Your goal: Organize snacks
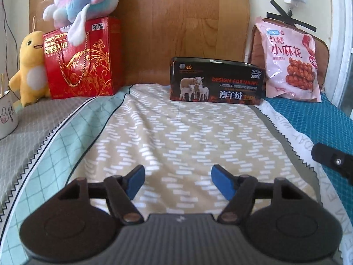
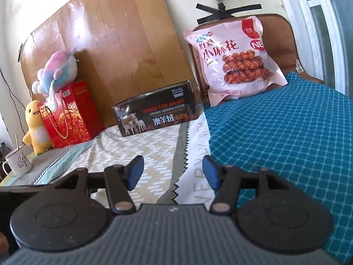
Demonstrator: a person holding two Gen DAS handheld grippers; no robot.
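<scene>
A pink snack bag (image 1: 289, 61) of twisted dough sticks leans upright at the back right; it also shows in the right wrist view (image 2: 233, 57). A red cashew biscuit gift box (image 1: 81, 59) stands at the back left, also in the right wrist view (image 2: 70, 114). A black box with sheep (image 1: 217, 81) stands at the back middle, also in the right wrist view (image 2: 156, 114). My left gripper (image 1: 177, 181) is open and empty over the beige cloth. My right gripper (image 2: 173, 171) is open and empty near the cloth's zigzag edge.
A pastel plush (image 1: 86, 2) lies on the red box and a yellow duck plush (image 1: 30, 66) stands beside it. A white mug (image 1: 6, 117) sits at the far left. A wooden board (image 1: 183, 22) leans on the wall. A blue patterned cloth (image 2: 286, 137) covers the right side.
</scene>
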